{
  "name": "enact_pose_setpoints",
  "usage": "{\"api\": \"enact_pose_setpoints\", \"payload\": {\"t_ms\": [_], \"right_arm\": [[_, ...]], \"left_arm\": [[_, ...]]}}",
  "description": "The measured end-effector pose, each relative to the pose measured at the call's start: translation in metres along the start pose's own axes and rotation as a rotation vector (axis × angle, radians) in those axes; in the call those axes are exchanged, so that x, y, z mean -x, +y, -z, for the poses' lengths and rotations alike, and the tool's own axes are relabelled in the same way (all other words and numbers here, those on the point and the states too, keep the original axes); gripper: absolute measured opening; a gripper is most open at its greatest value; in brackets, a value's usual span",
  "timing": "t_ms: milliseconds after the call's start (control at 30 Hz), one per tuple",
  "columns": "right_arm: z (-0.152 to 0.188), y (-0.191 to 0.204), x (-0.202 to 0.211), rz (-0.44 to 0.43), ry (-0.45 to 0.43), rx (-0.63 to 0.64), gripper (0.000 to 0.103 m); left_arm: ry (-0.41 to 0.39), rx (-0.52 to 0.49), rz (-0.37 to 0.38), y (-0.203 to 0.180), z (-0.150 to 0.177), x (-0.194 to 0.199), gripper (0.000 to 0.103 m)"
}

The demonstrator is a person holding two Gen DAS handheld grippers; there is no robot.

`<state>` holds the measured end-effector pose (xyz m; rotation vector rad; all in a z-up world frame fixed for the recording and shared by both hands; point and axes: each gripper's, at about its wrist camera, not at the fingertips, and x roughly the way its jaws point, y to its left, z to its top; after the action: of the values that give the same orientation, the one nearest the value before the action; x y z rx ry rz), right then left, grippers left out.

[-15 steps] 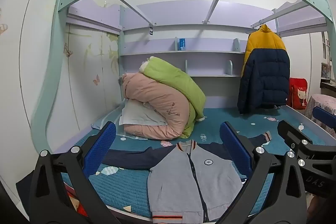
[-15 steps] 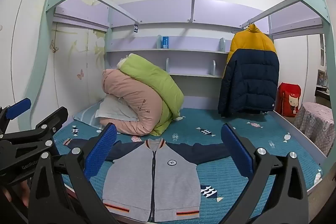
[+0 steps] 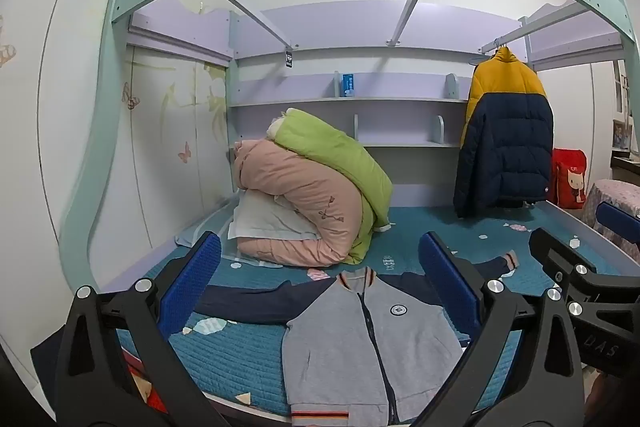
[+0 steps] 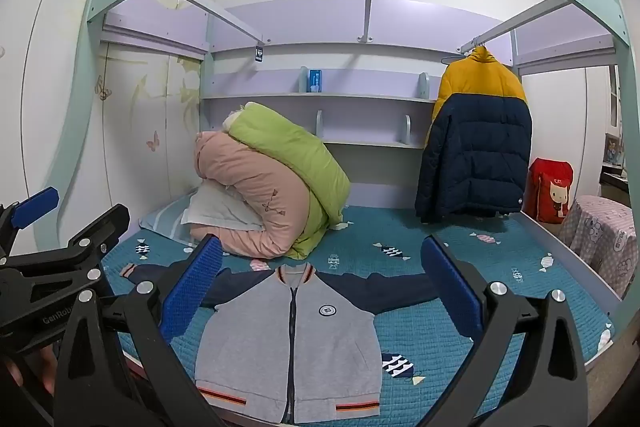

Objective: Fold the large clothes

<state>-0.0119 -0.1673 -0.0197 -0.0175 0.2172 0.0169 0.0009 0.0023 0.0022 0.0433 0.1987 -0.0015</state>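
A grey zip jacket (image 3: pixel 368 351) (image 4: pixel 292 343) with navy sleeves lies flat, front up, on the teal bedspread (image 3: pixel 240 351) (image 4: pixel 440 339), sleeves spread to both sides, hem at the near bed edge. My left gripper (image 3: pixel 320 291) hangs in the air before the bed, jaws wide open with nothing between them. My right gripper (image 4: pixel 322 287) is likewise open and empty, held beside the left one. Each gripper shows at the other view's edge: the right gripper (image 3: pixel 592 267) and the left gripper (image 4: pixel 68 227). Neither touches the jacket.
Rolled pink and green quilts (image 3: pixel 312 195) (image 4: pixel 272 187) on a pillow fill the bed's back left. A yellow-and-navy puffer coat (image 3: pixel 504 131) (image 4: pixel 476 139) hangs at the back right. A red bag (image 4: pixel 550 187) and a covered stool (image 4: pixel 600 239) stand right of the bed.
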Motion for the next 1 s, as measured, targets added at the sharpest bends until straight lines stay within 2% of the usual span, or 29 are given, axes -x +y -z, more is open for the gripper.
{"api": "enact_pose_setpoints", "payload": {"t_ms": [1000], "right_arm": [[0.0011,0.004,0.0012,0.003,0.008,0.001,0.096]], "left_arm": [[0.007,-0.001,0.002,-0.0018,0.0037,-0.0004,0.098]]}}
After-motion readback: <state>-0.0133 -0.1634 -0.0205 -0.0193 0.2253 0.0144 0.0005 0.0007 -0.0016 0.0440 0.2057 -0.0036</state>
